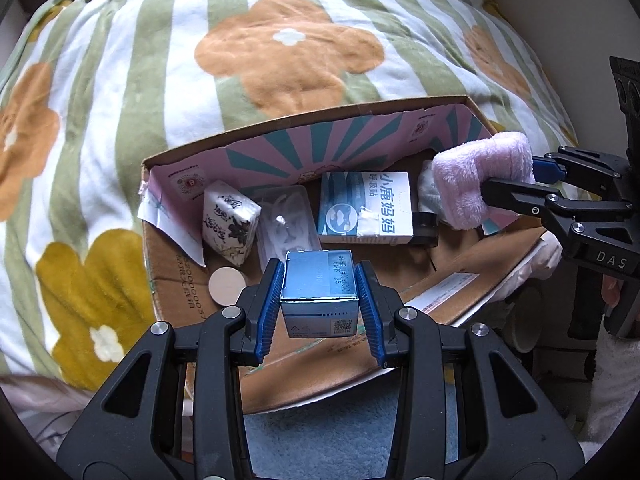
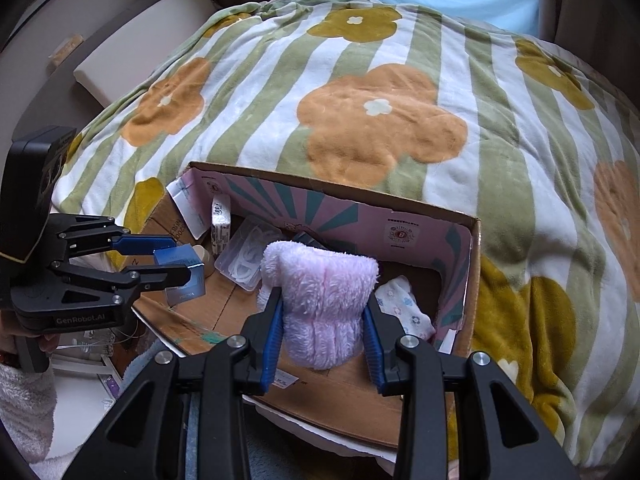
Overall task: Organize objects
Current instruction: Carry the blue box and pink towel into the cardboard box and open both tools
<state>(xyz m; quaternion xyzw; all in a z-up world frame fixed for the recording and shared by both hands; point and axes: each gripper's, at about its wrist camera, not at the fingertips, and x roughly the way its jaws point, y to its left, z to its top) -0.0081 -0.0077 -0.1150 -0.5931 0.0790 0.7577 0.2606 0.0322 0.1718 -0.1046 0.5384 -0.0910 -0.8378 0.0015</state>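
We hold the left gripper (image 1: pixel 320 304) pinched on a small blue box (image 1: pixel 318 292), blue pads flat against both its sides, lifted above the near edge of the carton (image 1: pixel 440 276). The right gripper (image 2: pixel 323 336) squeezes a pink fluffy sock (image 2: pixel 320 304), which sits upright between its pads, over the carton's right end.

The carton lies open on a bed, on a flowered blanket (image 1: pixel 280 52), with its pink-and-teal inner wall at the far side. Inside we see, along the far wall: a tissue pack (image 1: pixel 230 224) leaning toward the left corner, a clear plastic case (image 1: pixel 286 220) just beside it, then a white-and-blue box (image 1: pixel 366 210) lying flat. A round beige lid (image 1: pixel 227 286) rests near the left edge. A patterned cloth (image 2: pixel 404 308) lies in the right corner, under and behind the sock.
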